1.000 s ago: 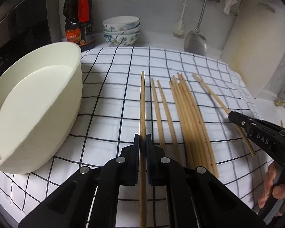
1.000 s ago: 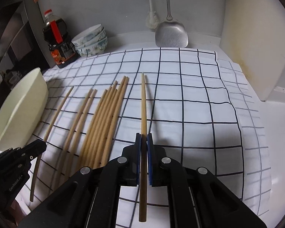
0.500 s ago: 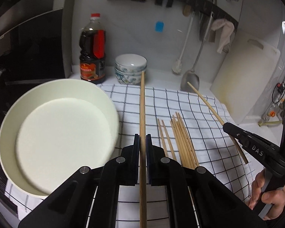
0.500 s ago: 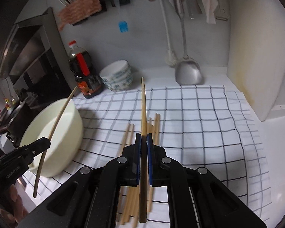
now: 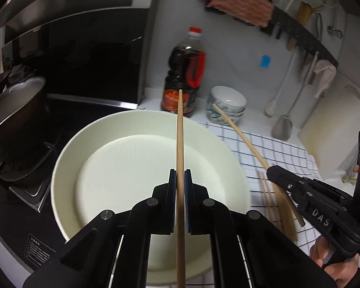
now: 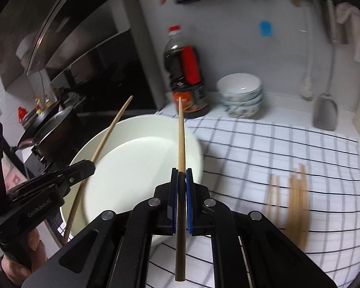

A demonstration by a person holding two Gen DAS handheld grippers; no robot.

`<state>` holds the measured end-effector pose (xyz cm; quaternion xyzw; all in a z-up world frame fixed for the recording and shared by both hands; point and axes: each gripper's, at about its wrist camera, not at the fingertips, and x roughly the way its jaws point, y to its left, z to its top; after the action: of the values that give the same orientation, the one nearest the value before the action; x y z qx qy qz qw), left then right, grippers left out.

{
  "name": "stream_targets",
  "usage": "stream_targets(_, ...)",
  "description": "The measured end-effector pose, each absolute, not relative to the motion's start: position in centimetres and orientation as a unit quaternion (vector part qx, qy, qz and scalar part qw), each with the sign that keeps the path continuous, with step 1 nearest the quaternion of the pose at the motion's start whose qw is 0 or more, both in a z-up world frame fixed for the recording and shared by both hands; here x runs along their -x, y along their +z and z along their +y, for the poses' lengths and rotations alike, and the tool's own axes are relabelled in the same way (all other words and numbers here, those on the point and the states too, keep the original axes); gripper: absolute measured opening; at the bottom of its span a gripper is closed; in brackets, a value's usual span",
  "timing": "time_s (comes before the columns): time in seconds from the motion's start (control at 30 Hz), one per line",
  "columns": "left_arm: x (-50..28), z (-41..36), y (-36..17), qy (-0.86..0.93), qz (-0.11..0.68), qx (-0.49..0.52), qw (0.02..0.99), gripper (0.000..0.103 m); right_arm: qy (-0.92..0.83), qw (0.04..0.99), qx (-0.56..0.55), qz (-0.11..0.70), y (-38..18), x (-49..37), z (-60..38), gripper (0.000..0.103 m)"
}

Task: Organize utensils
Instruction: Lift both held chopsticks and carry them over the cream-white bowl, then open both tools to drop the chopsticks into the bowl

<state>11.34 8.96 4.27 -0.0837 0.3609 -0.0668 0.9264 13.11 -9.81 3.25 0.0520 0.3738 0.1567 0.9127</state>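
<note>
Left gripper (image 5: pixel 179 175) and its chopstick (image 5: pixel 180 139) lifted from cloth to over bowl (image 5: pixel 67 158), right gripper (image 6: pixel 182 174) with chopstick (image 6: pixel 181 134) likewise.

Below your left gripper (image 5: pixel 179 180) the white basin (image 5: pixel 67 158) lies wide open, its floor bare, so you can pass straight down into it. On its left a dark pot (image 5: pixel 14 110) on the stove crowds the rim. Behind it the sauce bottle (image 5: pixel 184 72) and stacked bowls (image 5: pixel 226 105) block the back wall. Your right gripper (image 6: pixel 182 180) and its chopstick (image 6: pixel 181 144) reach over the basin's right edge, close beside the left chopstick (image 5: pixel 180 144). To your right, loose chopsticks (image 6: pixel 297 196) lie on the checked cloth (image 6: pixel 276 144); the rest is open.
</note>
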Motion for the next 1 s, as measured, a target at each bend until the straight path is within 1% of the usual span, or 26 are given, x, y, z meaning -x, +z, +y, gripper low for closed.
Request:
stream_targets(0.23, -13.7, 12.3, 0.7, -0.046, 0.402, 0.09, 0.91, 0.007, 0.177, 0.89, -0.028, 0.42, 0.4, -16.1, -4.2, 0.006)
stream_targets(0.53, -15.2, 13.1, -2.0, -0.044, 0.438, 0.09, 0.893, 0.007, 0.17, 0.872, -0.024, 0.459, -1.8, -17.5, -2.9, 0.006)
stream_targets(0.73, -15.1, 13.2, -2.9, -0.036, 0.451, 0.093, 0.887, 0.008, 0.165, 0.874, -0.014, 0.458, -2.0, -17.2, -2.8, 0.007)
stream_targets(0.8, -14.9, 13.5, -2.9, -0.028, 0.449, 0.095, 0.888, 0.015, 0.16, 0.877, -0.012, 0.452, -1.7, -17.1, -3.1, 0.012)
stream_targets(0.83, -14.8, 13.6, -2.7, -0.026, 0.446, 0.096, 0.89, 0.025, 0.157, 0.88, -0.013, 0.448, -1.4, -17.1, -3.4, 0.012)
stream_targets(0.87, -14.5, 13.7, -2.5, -0.022, 0.441, 0.096, 0.892, 0.041, 0.154, 0.883, -0.016, 0.443, -1.1, -16.9, -3.7, 0.012)
stream_targets(0.9, -14.2, 13.9, -2.3, -0.018, 0.435, 0.097, 0.895, 0.048, 0.154, 0.885, -0.019, 0.44, -0.9, -16.8, -4.0, 0.012)
stream_targets(0.93, -13.8, 13.9, -1.8, -0.018, 0.425, 0.096, 0.9, 0.051, 0.154, 0.886, -0.022, 0.437, -0.7, -16.7, -4.3, 0.012)
stream_targets(0.97, -13.6, 13.9, -1.5, -0.01, 0.42, 0.091, 0.903, 0.058, 0.153, 0.888, -0.025, 0.433, -0.5, -16.5, -4.7, 0.013)
stream_targets(1.0, -13.3, 13.9, -1.1, -0.003, 0.414, 0.088, 0.906, 0.061, 0.151, 0.889, -0.027, 0.43, -0.2, -16.4, -5.0, 0.015)
